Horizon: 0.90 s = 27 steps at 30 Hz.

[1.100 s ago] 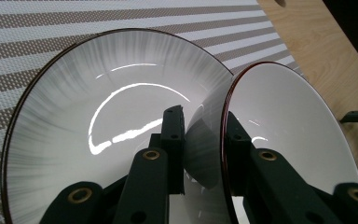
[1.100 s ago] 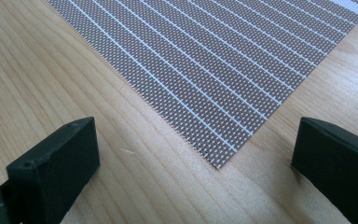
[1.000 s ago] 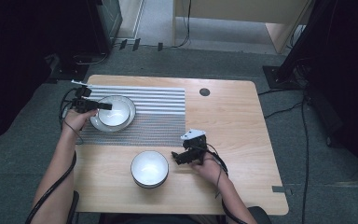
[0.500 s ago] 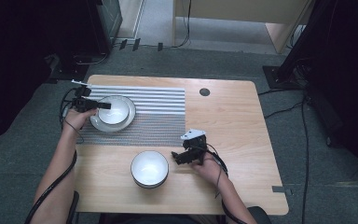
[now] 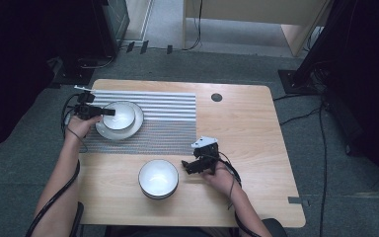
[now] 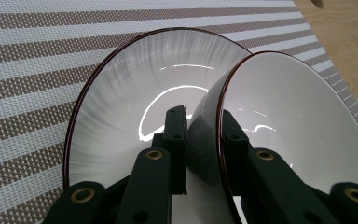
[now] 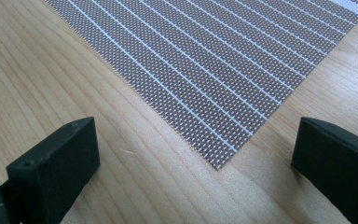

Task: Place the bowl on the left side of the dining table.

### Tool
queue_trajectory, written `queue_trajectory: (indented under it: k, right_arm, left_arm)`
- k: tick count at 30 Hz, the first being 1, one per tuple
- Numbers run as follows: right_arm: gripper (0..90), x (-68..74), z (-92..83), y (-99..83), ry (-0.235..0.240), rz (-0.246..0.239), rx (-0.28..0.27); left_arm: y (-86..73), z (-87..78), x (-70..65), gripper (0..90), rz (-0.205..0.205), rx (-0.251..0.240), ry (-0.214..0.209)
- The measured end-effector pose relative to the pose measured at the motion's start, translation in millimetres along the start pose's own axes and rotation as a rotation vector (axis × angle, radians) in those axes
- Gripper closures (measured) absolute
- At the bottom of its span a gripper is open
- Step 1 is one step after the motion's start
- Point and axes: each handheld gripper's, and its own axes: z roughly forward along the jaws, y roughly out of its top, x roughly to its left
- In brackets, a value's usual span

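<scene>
White glazed bowl (image 6: 303, 121) and white plate (image 6: 135, 93) carry dark brown rims; woven placemat (image 5: 163, 123) beneath the plate is brown-and-white striped.

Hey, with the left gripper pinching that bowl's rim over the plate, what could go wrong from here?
1. The left gripper holds the small bowl only by its rim, and the bowl sits tilted; it may slip from the jaws.
2. The bowl hangs right against the plate on the striped placemat; a drop or a swing might chip either one.
3. Setting it down tilted could slide the plate.

Overhead light on table (image 5: 246, 128), surroundings dark; glare streaks inside plate (image 6: 135, 93); high view soft, gripper views sharp.
</scene>
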Motion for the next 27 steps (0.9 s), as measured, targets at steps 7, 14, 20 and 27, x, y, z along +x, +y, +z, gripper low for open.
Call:
queue_trajectory:
  k: [7, 14, 20, 27]
  right_arm:
    - [0.1, 0.0, 0.0, 0.0, 0.000, 0.000, 0.000]
    - [0.1, 0.0, 0.0, 0.0, 0.000, 0.000, 0.000]
    - [0.0, -0.1, 0.0, 0.0, 0.001, 0.001, 0.000]
    - [0.0, -0.9, 0.4, 0.3, 0.006, -0.006, -0.001]
  left_arm:
    - [-3.1, 0.7, 3.3, 63.5, -0.017, 0.002, 0.001]
    - [-2.2, -0.2, -0.6, 49.8, -0.028, 0.004, -0.034]
    - [-4.3, -4.8, -7.0, 39.2, -0.012, 0.029, -0.038]
    - [-7.9, -17.4, -9.2, 37.4, -0.031, 0.000, -0.020]
